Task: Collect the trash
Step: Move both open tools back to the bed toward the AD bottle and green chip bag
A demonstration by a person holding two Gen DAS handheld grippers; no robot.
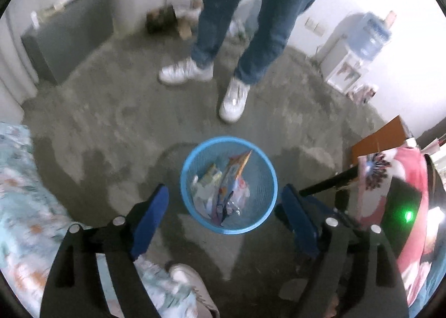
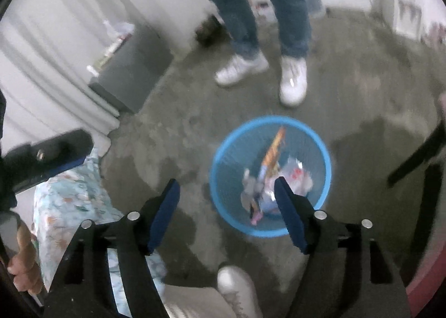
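A blue mesh waste basket (image 1: pixel 228 140) (image 2: pixel 273 120) stands on the concrete floor and holds several wrappers, among them an orange packet (image 1: pixel 238 163) (image 2: pixel 274 147) and white crumpled plastic (image 2: pixel 295 175). My left gripper (image 1: pixel 225 192) hangs above the basket's near rim with its blue pads (image 1: pixel 152 220) wide apart and nothing between them. My right gripper (image 2: pixel 227 185) is open too, empty, above the basket's left side. The left gripper's body (image 2: pixel 55 150) shows at the left edge of the right wrist view, with a hand (image 2: pixel 22 262) below it.
A person in jeans and white shoes (image 1: pixel 232 100) (image 2: pixel 292 81) stands just beyond the basket. A grey cabinet (image 1: pixel 69 39), a water dispenser (image 1: pixel 348 67), floral bedding (image 1: pixel 22 192), a cardboard box (image 1: pixel 382 136) and pink cloth (image 1: pixel 409 178) ring the floor. A white shoe (image 2: pixel 237 290) lies below the grippers.
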